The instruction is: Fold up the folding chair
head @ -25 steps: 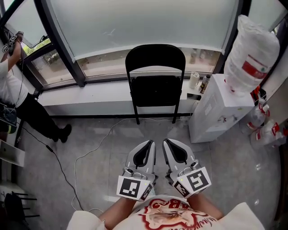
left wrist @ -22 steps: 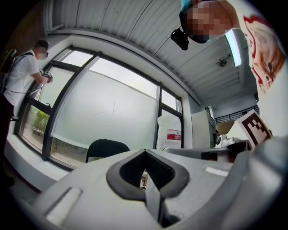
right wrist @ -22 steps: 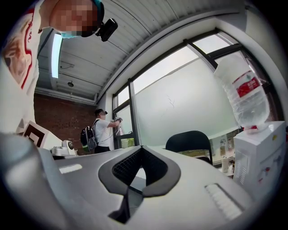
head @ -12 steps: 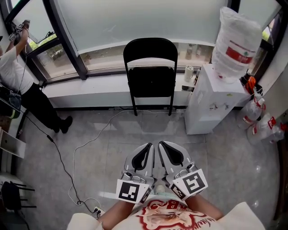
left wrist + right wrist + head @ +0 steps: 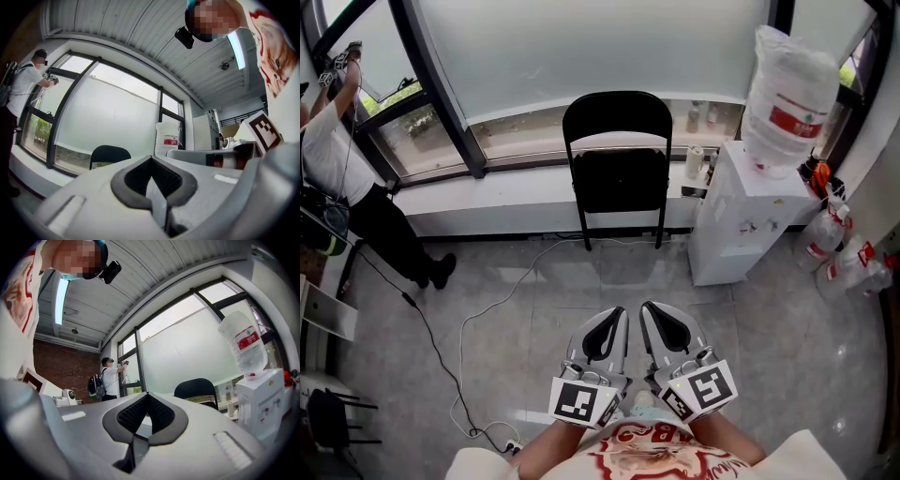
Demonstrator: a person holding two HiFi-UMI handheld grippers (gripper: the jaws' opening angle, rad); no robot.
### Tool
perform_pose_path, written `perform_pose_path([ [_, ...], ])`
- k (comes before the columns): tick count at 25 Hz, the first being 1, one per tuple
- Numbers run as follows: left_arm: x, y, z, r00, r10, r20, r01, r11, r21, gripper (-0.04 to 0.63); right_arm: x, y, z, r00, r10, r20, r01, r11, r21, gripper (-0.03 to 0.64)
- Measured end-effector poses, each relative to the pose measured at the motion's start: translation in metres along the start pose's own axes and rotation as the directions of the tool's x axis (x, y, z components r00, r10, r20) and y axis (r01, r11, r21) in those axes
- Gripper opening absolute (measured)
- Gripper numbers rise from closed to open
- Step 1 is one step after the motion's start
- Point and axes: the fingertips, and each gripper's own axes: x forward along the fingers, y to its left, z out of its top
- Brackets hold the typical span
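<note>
Head view: chair (image 5: 616, 180) on grey floor (image 5: 759, 342)

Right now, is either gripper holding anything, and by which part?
Nothing is held. The left gripper and the right gripper both have their jaws shut on nothing, and the folding chair stands open, well apart from both.

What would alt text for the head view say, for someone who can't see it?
An open black folding chair stands untouched by a window ledge, seen from above. Nearer the camera, the left gripper and right gripper are held side by side, both shut and empty, short of the chair. A water dispenser stands right of the chair.
</note>
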Motion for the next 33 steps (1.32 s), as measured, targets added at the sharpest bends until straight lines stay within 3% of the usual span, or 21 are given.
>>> perform_pose_path([
  [8,-0.011,0.016,-0.002,1.000,0.020,-0.002,-0.020,0.990,-0.141,0.000,-0.002,0.007,-0.011,0.999,-0.025,-0.030,0.025,1.000,0.010,0.022],
  [17,-0.016,0.019,0.000,0.999,0.030,-0.011,-0.031,0.996,-0.087,0.000,-0.001,0.013,-0.005,1.000,-0.010,-0.018,0.011,1.000,0.002,0.023],
  [33,-0.011,0.025,-0.003,0.999,0.042,-0.008,-0.042,0.996,-0.083,0.000,0.005,0.012,-0.011,0.999,0.008,-0.039,-0.009,1.000,-0.023,0.022],
])
